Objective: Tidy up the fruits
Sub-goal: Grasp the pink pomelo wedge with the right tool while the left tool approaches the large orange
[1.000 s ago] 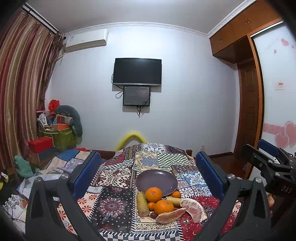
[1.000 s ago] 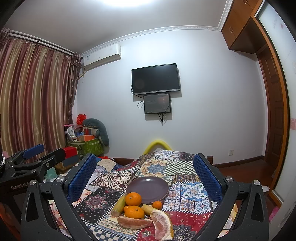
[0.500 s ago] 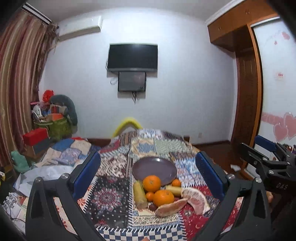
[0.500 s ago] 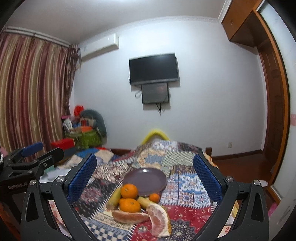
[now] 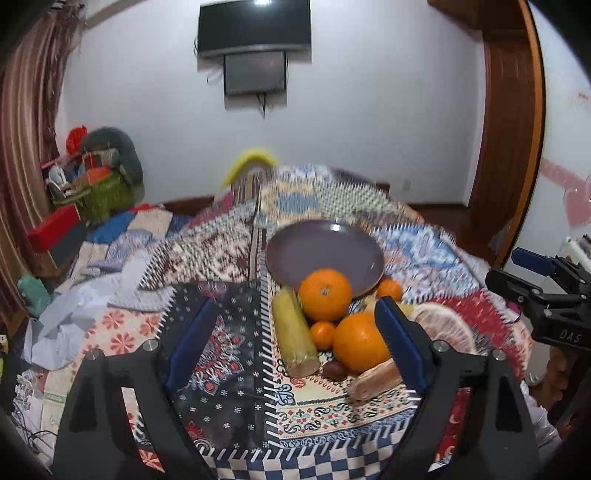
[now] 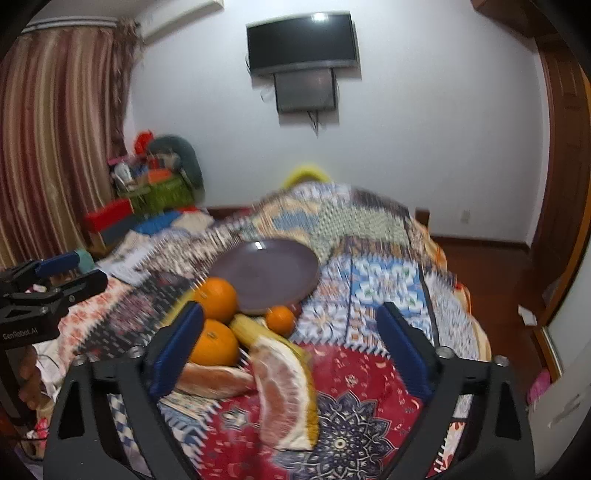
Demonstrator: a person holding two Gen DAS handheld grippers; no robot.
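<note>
A purple plate (image 5: pixel 325 253) lies empty on the patchwork cloth; it also shows in the right wrist view (image 6: pixel 266 275). In front of it lies a pile of fruit: two big oranges (image 5: pixel 325 299) (image 5: pixel 360 341), small tangerines (image 5: pixel 389 290), a yellow-green piece (image 5: pixel 295 332), a pomelo wedge (image 6: pixel 286 384) and a peach-coloured slice (image 6: pixel 214 380). My left gripper (image 5: pixel 295 350) is open, low over the pile's left side. My right gripper (image 6: pixel 291 354) is open above the pomelo wedge. Each gripper shows at the edge of the other's view.
The patchwork-covered table (image 5: pixel 221 354) drops off at its near edge. A green basket with clutter (image 5: pixel 107 195) and a red box (image 5: pixel 51 229) stand at the left by the curtain. A wooden door (image 5: pixel 509 140) is at the right. A TV (image 5: pixel 255 26) hangs on the far wall.
Both grippers have moved forward and tilted down toward the fruit pile, which now looms larger between the fingers. Both stay open; the fruit has not moved.
</note>
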